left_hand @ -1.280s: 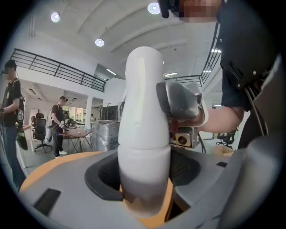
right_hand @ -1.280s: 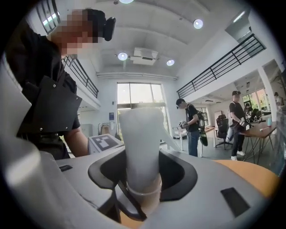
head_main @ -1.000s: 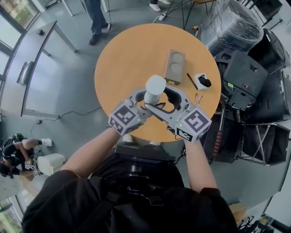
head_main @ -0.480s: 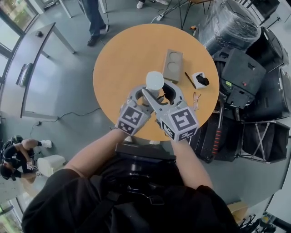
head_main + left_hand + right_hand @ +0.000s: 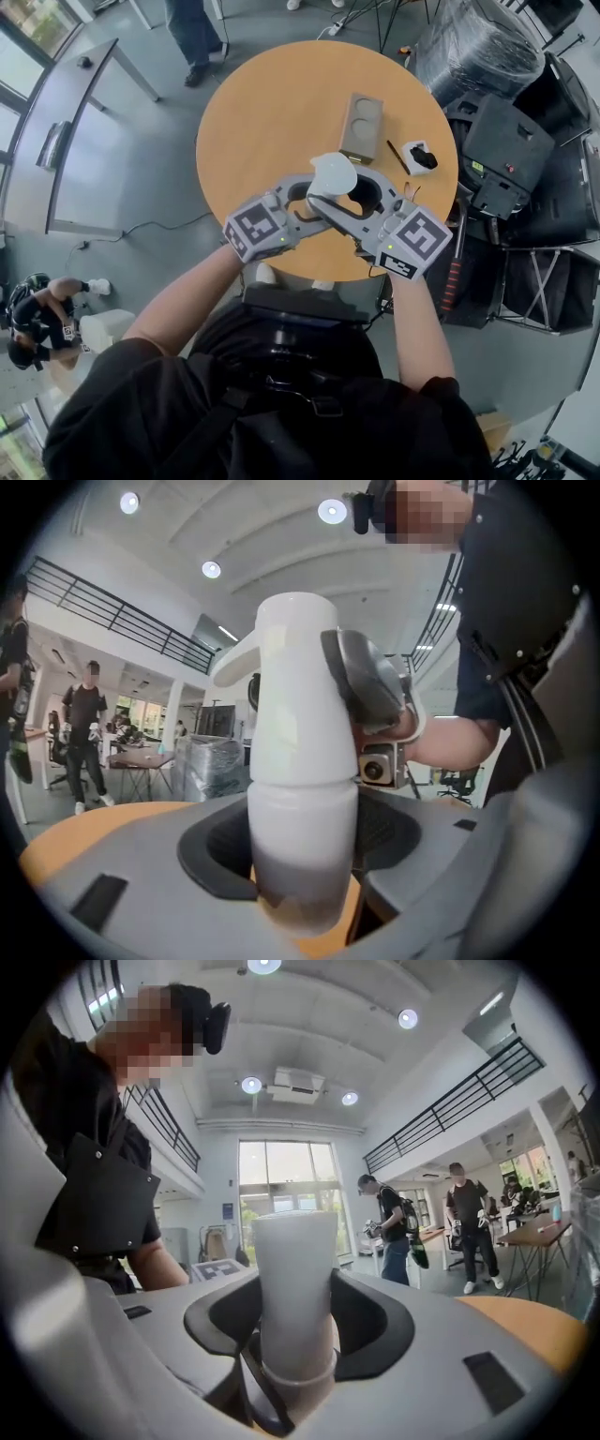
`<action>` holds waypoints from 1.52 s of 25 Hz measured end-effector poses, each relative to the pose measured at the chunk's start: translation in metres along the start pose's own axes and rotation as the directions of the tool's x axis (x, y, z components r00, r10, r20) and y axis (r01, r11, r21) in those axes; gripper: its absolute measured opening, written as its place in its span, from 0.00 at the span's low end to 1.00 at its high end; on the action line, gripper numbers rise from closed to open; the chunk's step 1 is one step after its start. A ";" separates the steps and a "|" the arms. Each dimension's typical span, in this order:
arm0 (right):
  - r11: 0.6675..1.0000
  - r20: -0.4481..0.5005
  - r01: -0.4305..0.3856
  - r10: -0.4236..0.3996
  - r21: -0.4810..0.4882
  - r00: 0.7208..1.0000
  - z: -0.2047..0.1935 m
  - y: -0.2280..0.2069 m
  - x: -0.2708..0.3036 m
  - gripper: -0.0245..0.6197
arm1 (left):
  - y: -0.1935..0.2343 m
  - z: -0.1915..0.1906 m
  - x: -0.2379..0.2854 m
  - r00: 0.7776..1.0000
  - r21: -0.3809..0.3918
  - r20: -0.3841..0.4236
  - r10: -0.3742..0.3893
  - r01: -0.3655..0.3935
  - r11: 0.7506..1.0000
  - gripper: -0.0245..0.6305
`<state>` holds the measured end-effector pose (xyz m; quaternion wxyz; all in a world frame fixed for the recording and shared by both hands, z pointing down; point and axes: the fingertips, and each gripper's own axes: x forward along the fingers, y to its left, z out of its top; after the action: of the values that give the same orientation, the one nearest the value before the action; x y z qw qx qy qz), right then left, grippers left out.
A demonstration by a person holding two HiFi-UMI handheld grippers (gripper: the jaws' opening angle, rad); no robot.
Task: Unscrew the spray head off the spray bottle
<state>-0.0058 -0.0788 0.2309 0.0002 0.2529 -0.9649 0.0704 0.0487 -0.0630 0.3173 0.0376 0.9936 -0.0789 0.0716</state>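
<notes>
The white spray bottle (image 5: pixel 331 175) is held up over the near edge of the round orange table (image 5: pixel 253 112), between both grippers. My left gripper (image 5: pixel 314 192) comes in from the left and is shut on the bottle's frosted lower body (image 5: pixel 302 855). From the right, my right gripper (image 5: pixel 342 199) reaches the spray head (image 5: pixel 292 1269). Its jaws are closing and both pads press on the white head. In the left gripper view the right gripper's grey jaw lies against the upper part of the bottle, beside the nozzle (image 5: pixel 234 663).
A cardboard cup tray (image 5: pixel 361 127), a pen (image 5: pixel 397 157), a small white-and-black object (image 5: pixel 418 157) and glasses (image 5: pixel 410 199) lie on the table's right half. Black cases (image 5: pixel 506 150) crowd the right side. A grey desk (image 5: pixel 56 141) stands at the left; people stand beyond.
The right gripper swung in towards the middle, then back out to the right, and its jaws narrowed onto the spray head. The bottle shifted slightly right. The left gripper kept its hold.
</notes>
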 end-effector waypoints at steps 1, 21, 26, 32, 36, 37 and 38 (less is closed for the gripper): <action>0.999 -0.002 -0.033 0.033 0.002 0.999 -0.002 0.002 -0.002 0.40 | -0.004 -0.001 0.000 0.999 -0.002 -0.002 -0.041 0.041 0.999 0.50; 0.945 0.038 0.328 -0.328 -0.008 0.944 -0.023 -0.021 0.008 0.45 | 0.031 -0.033 -0.005 0.942 0.037 -0.114 0.317 -0.315 0.948 0.50; 0.977 0.077 0.207 -0.202 -0.054 0.976 -0.013 -0.006 0.007 0.36 | 0.014 -0.022 -0.002 0.981 0.000 -0.047 0.189 -0.189 0.982 0.50; 0.998 0.113 0.017 -0.011 -0.058 0.994 0.001 0.014 -0.004 0.35 | -0.008 -0.012 -0.006 0.998 0.036 0.035 0.044 -0.046 0.998 0.50; 0.997 0.129 -0.002 0.013 -0.082 0.992 0.009 0.021 -0.004 0.35 | -0.010 -0.016 -0.009 0.998 0.046 0.040 0.046 -0.048 0.998 0.50; 0.996 0.134 -0.003 0.014 -0.086 0.991 0.011 0.021 -0.006 0.35 | -0.010 -0.019 -0.008 0.998 0.046 0.032 0.048 -0.050 0.998 0.50; 0.996 0.137 -0.002 0.014 -0.086 0.990 0.014 0.021 -0.008 0.35 | -0.010 -0.021 -0.006 0.999 0.047 0.021 0.050 -0.051 0.998 0.50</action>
<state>-0.0088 -0.0591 0.2143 -0.0558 0.2531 -0.9658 0.0111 0.0410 -0.0506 0.3369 0.0112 0.9926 -0.1027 0.0643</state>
